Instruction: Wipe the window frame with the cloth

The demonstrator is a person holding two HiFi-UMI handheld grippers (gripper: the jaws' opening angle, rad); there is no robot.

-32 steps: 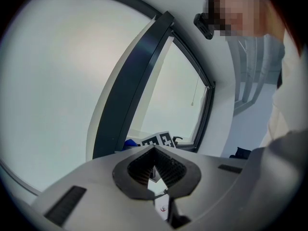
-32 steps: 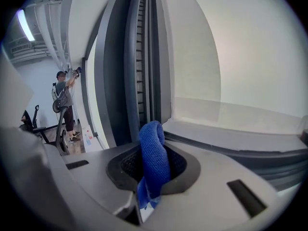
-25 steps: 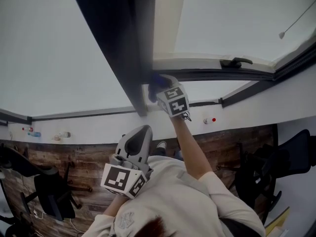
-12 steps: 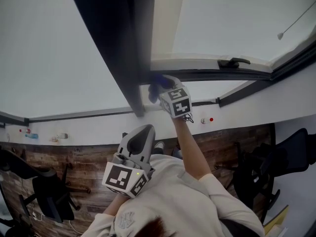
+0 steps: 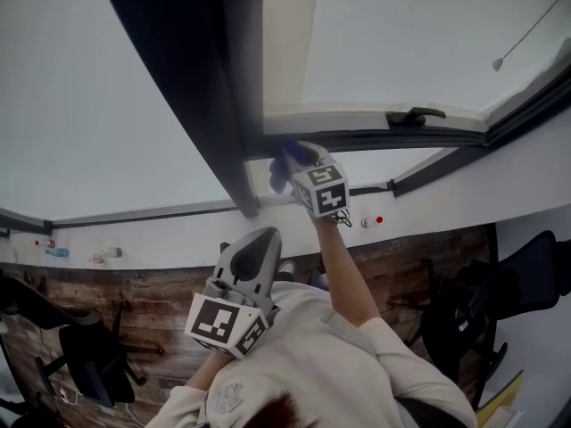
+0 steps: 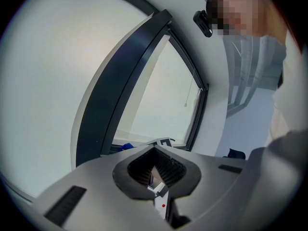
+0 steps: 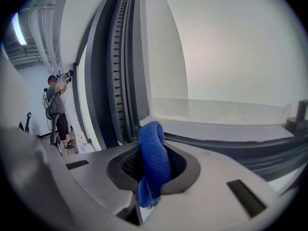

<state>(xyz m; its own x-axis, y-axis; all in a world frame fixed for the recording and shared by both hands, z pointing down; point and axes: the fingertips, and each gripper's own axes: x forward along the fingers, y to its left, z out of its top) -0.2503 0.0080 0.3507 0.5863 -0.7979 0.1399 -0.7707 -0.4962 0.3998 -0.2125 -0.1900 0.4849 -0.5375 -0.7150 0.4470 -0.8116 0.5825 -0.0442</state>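
**Head view.** The right gripper (image 5: 287, 160) is raised to the window frame (image 5: 201, 87), at the corner where the dark upright post meets the horizontal rail. A blue cloth (image 5: 282, 152) is seen at the tips of its jaws, just beside the post. The window handle (image 5: 415, 114) lies further along the rail, well apart from the cloth. A pull cord (image 5: 526, 36) with a small knob hangs in front of the pane. The left gripper (image 5: 257, 242) is held low and close to the body, well apart from the frame, with its jaws drawn together. Dark chairs (image 5: 89, 359) are seen at both edges over a wood-patterned surface (image 5: 152, 288).

**Left gripper view.** The jaws of the left gripper (image 6: 156, 174) are pressed together and nothing is held between them. Beyond them the frame (image 6: 120, 90) curves upward, and a bit of the cloth (image 6: 126, 147) is seen at its foot.

**Right gripper view.** The jaws of the right gripper (image 7: 153, 170) are closed on the cloth (image 7: 155, 155), which is folded into a loop that stands up out of them. The loop's top is seen at the corner of the frame (image 7: 120, 76); whether it touches cannot be told. A person (image 7: 55, 105) stands far off beside the wall.
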